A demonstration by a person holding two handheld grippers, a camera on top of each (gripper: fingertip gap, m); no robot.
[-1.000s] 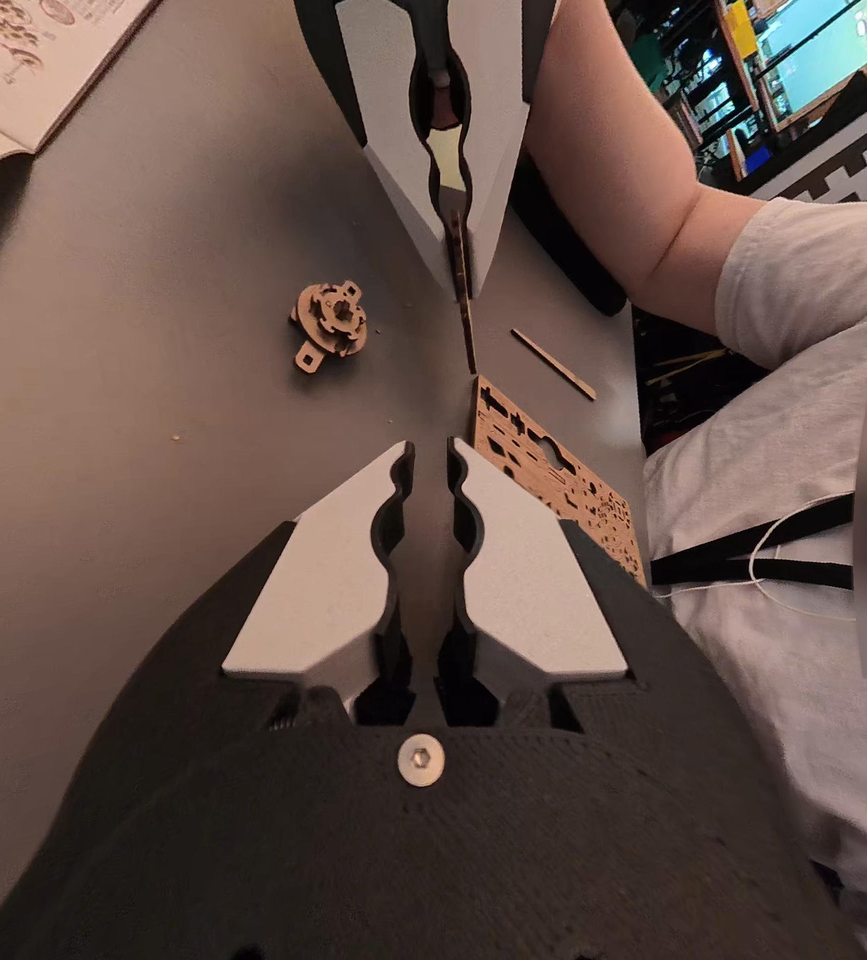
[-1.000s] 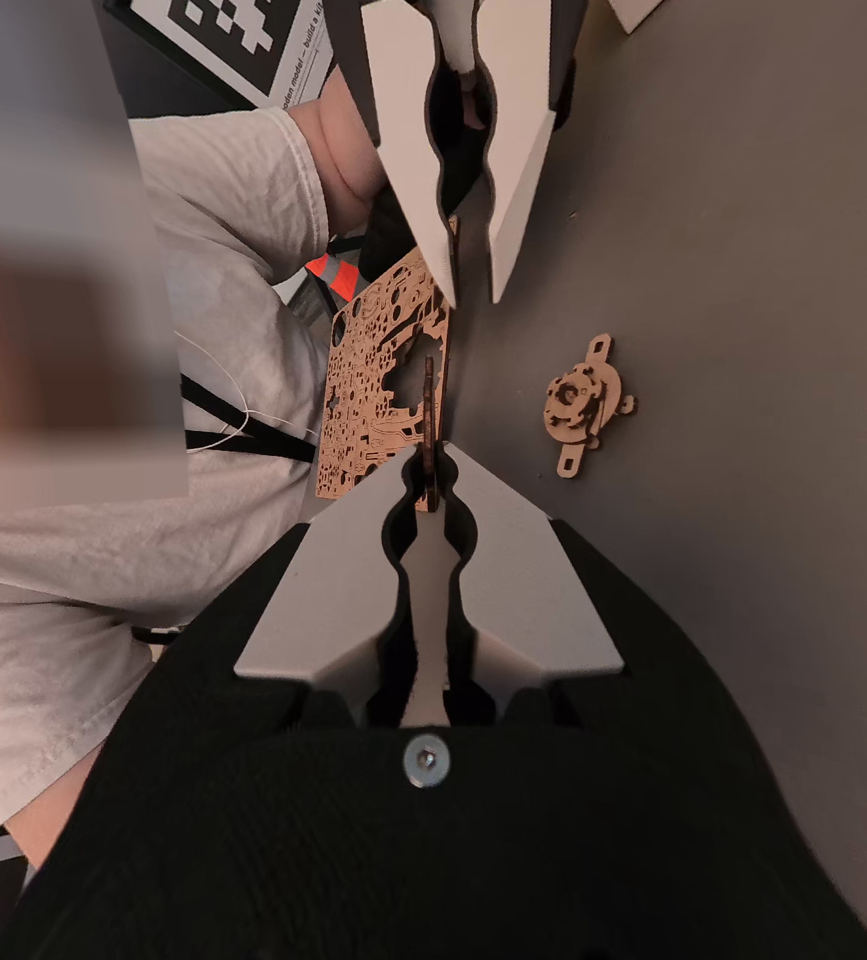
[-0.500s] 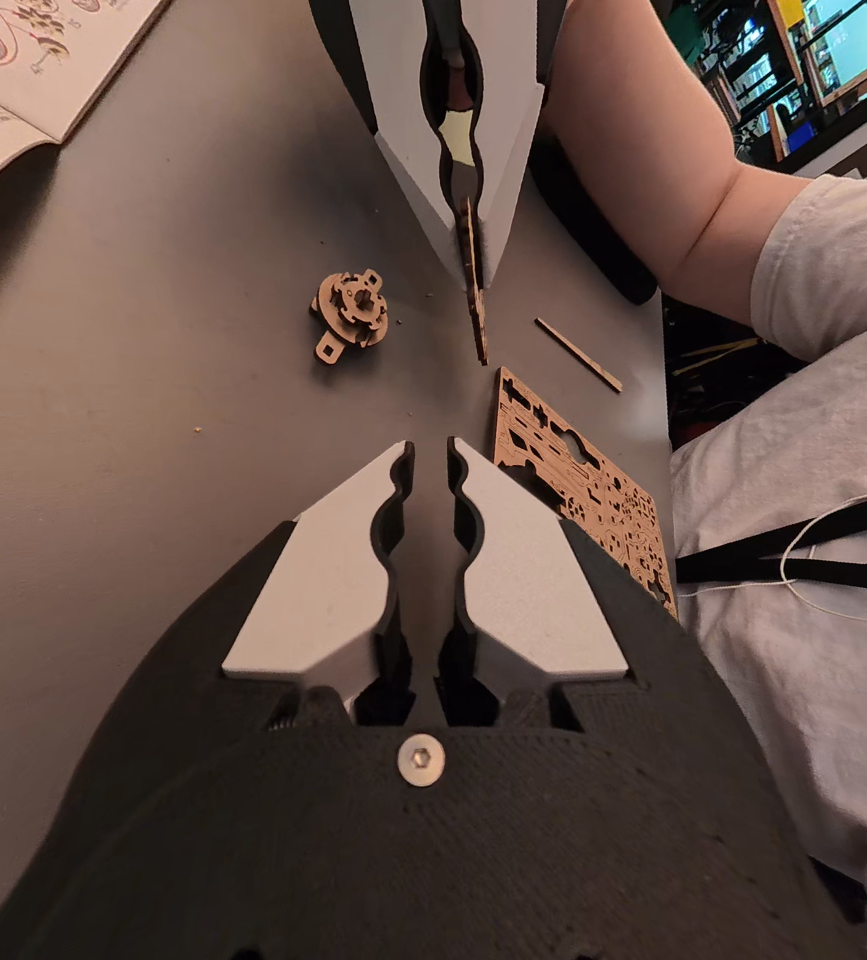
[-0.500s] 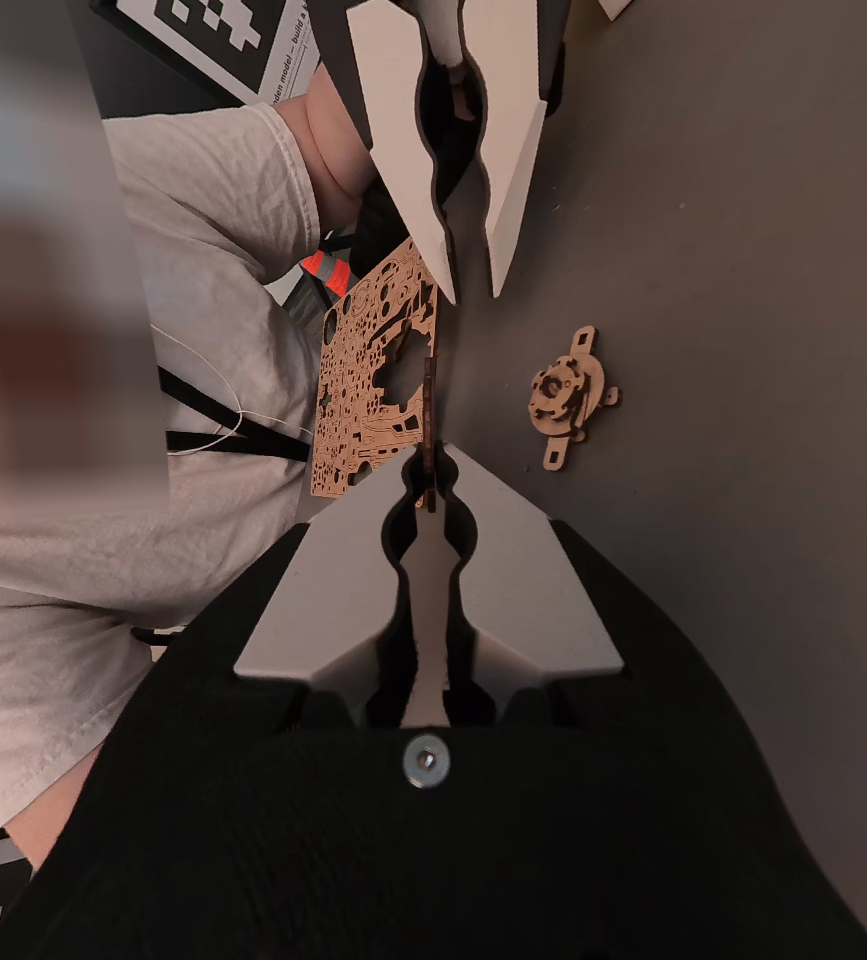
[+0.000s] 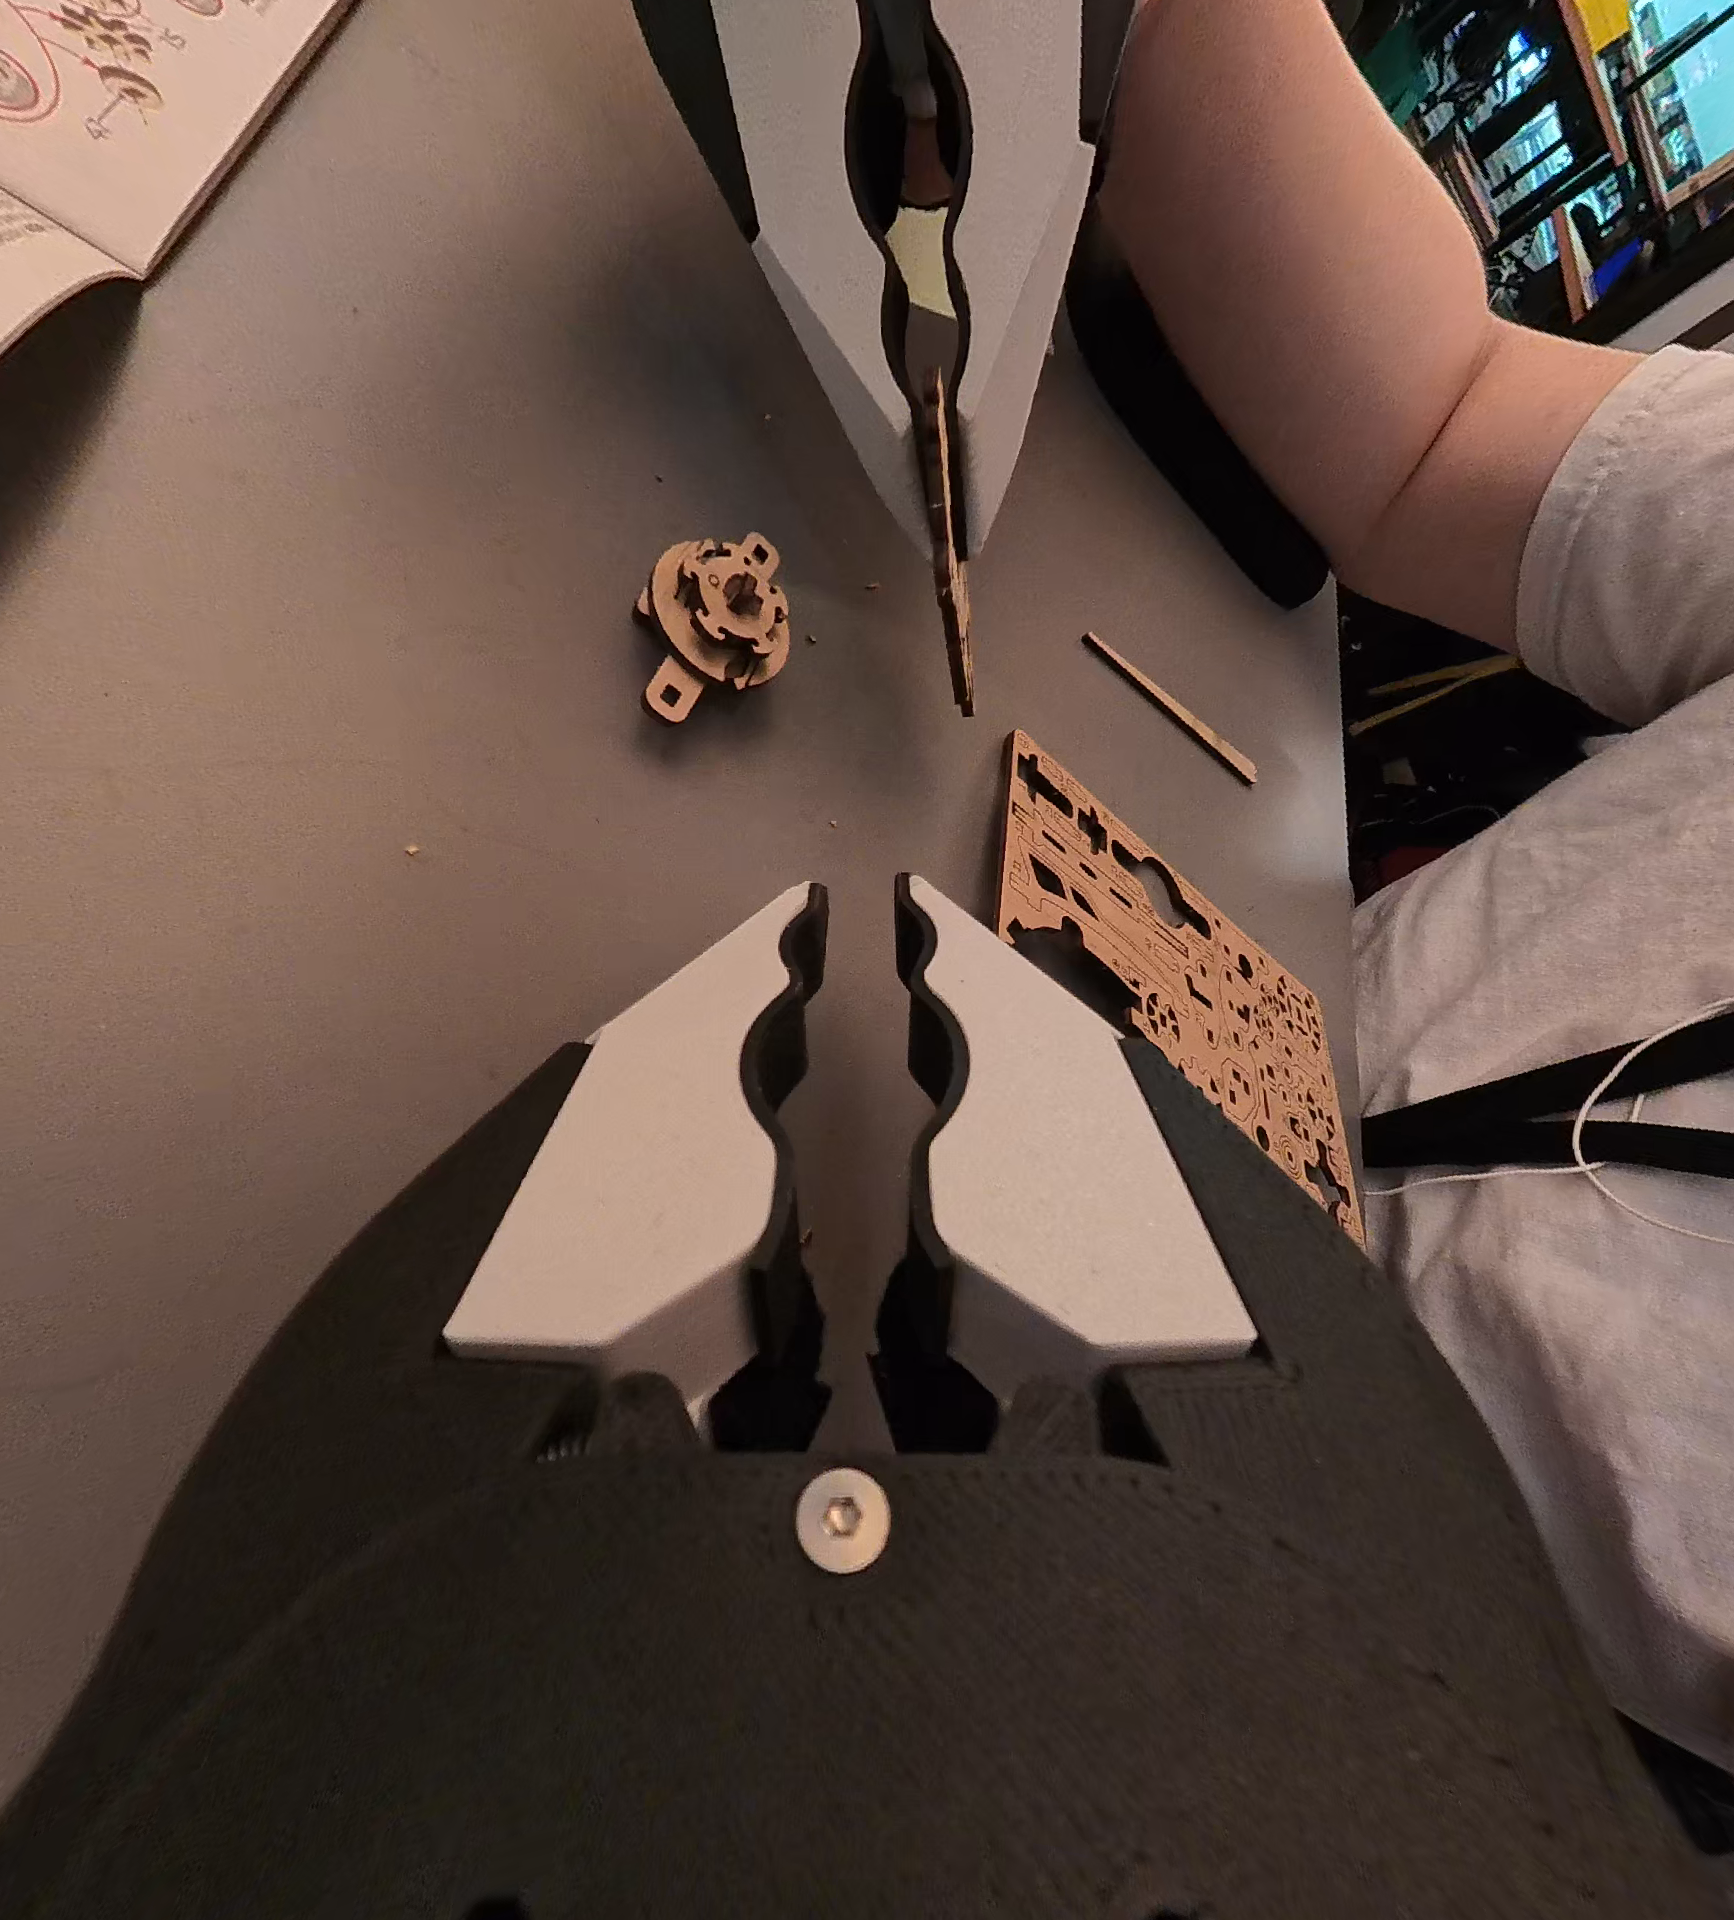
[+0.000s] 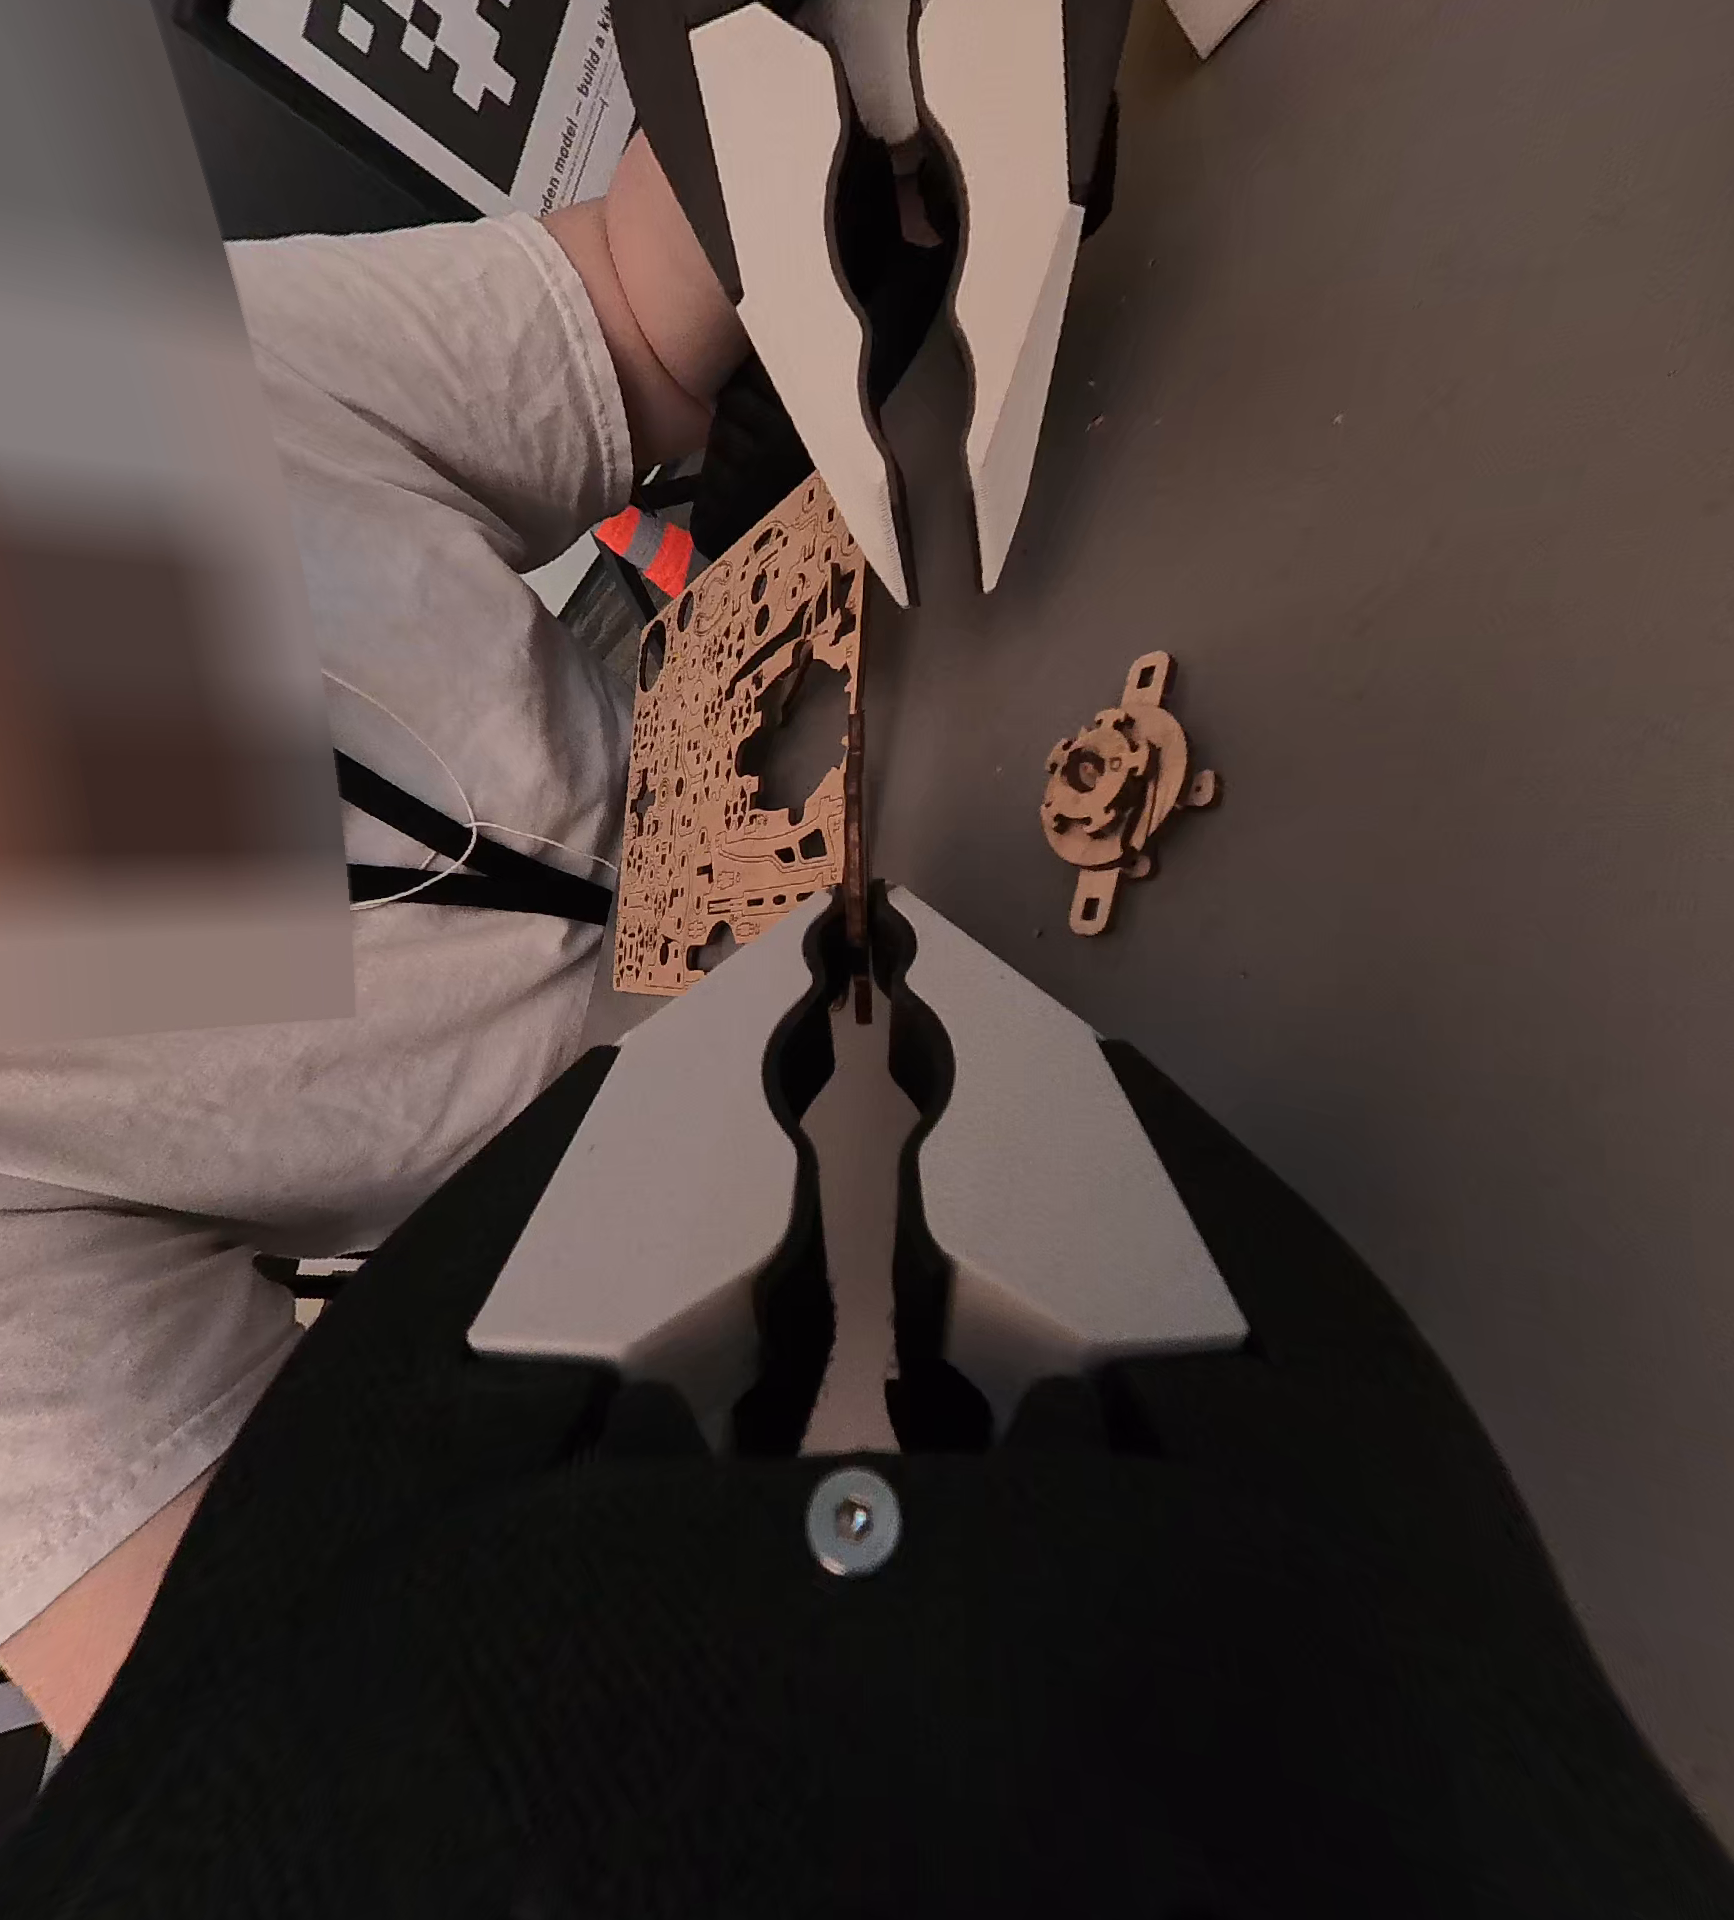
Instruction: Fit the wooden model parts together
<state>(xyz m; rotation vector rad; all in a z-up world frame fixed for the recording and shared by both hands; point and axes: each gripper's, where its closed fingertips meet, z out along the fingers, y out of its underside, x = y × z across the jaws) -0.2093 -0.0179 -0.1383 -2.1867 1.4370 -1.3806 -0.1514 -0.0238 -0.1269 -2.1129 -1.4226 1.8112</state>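
Note:
My right gripper (image 6: 858, 914) is shut on a thin flat wooden part (image 6: 855, 821), held edge-on above the grey table. In the left wrist view that part (image 5: 951, 603) sticks out of the right gripper (image 5: 946, 540) toward my left gripper (image 5: 861, 894). The left gripper's jaws stand a little apart with nothing between them. It faces the right gripper tip to tip and also shows in the right wrist view (image 6: 946, 592). A small round wooden assembly (image 5: 717, 623) with tabs lies on the table beside both grippers, and shows in the right wrist view too (image 6: 1123, 784).
A laser-cut wooden sheet (image 5: 1185, 977) with several parts punched out lies at the table edge near the person; it also shows in the right wrist view (image 6: 728, 790). A thin wooden stick (image 5: 1169, 707) lies beyond it. An open booklet (image 5: 32, 156) lies at the far left. The person's arm (image 5: 1310, 312) is close. Some 7 cm of space lies between my two pairs of fingers.
Both grippers have drifted only slightly over the table. The right gripper still holds the thin part, and the left gripper's gap is unchanged.

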